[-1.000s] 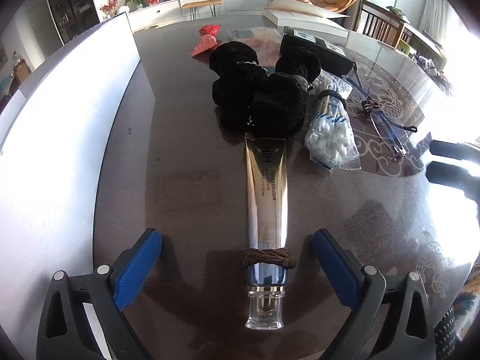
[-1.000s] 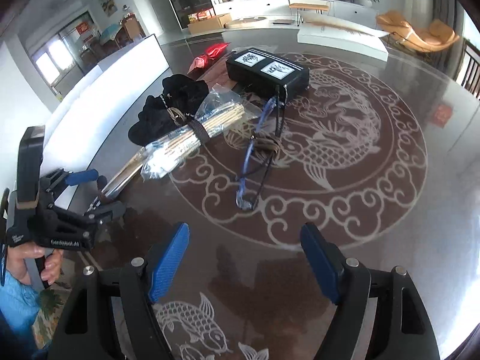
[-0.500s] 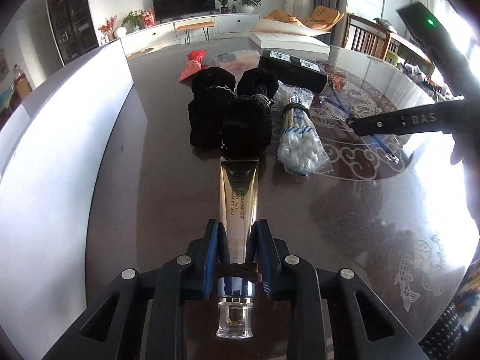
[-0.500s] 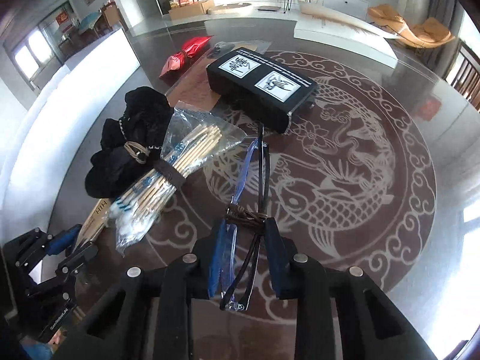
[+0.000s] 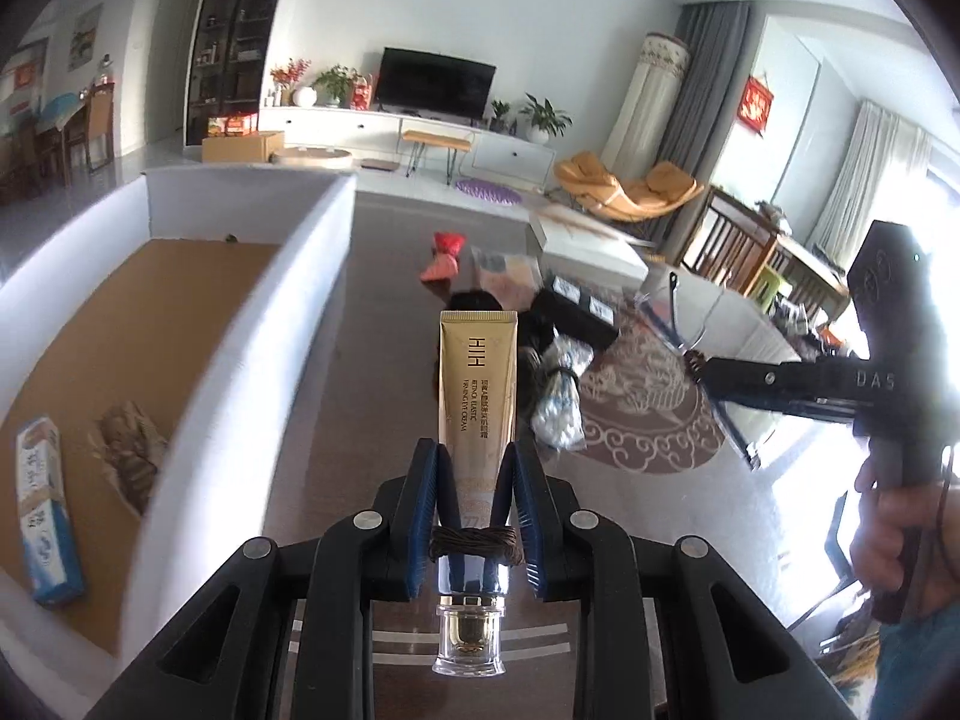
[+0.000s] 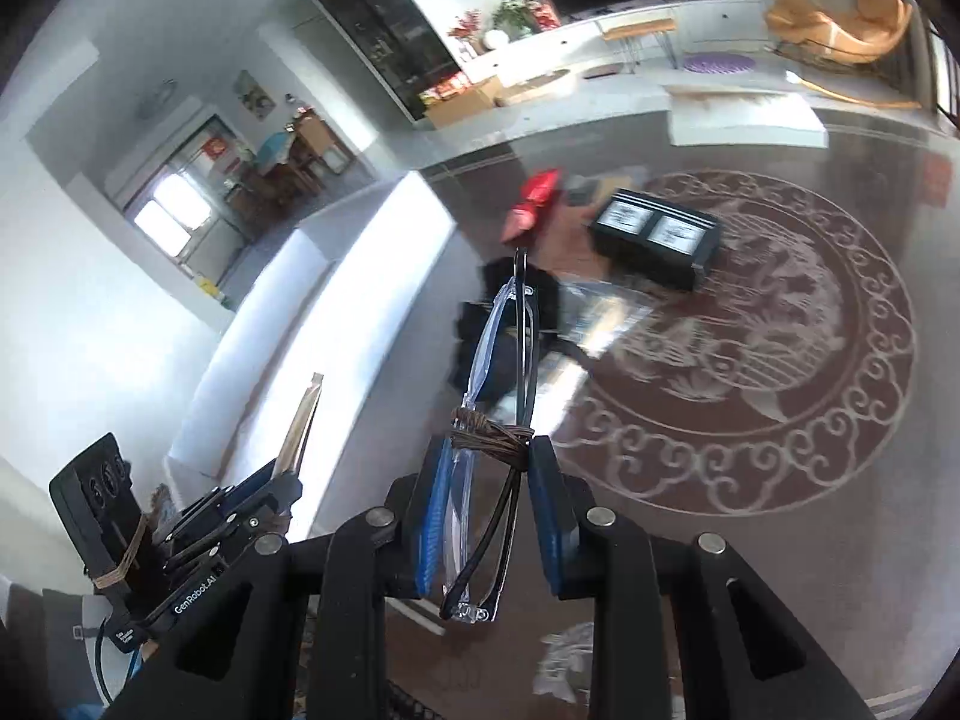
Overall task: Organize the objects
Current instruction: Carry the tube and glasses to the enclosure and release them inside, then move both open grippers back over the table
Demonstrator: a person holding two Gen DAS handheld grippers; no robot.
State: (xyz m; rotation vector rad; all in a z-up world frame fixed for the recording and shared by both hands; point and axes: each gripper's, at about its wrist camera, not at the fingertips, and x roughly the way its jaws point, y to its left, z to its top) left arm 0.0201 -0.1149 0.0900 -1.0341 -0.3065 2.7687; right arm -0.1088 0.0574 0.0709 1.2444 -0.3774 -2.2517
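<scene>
Bordering the near left, a white-walled box [image 5: 288, 324] with cardboard floor stands open-topped; bare dark worktop [image 5: 384, 312] runs alongside. Left claw [image 5: 477, 516]: pads clamped on a gold cream tube [image 5: 477, 384], clear cap nearest the camera, tube raised off the worktop, pointing forward and down. Right claw [image 6: 489, 516]: closed on folded glasses [image 6: 501, 360] bound with brown cord, lifted clear. Beyond: black cloth bundle [image 6: 480, 330], bagged cotton swabs [image 5: 558, 402], black case [image 6: 657, 237], red pouch [image 6: 534, 201].
</scene>
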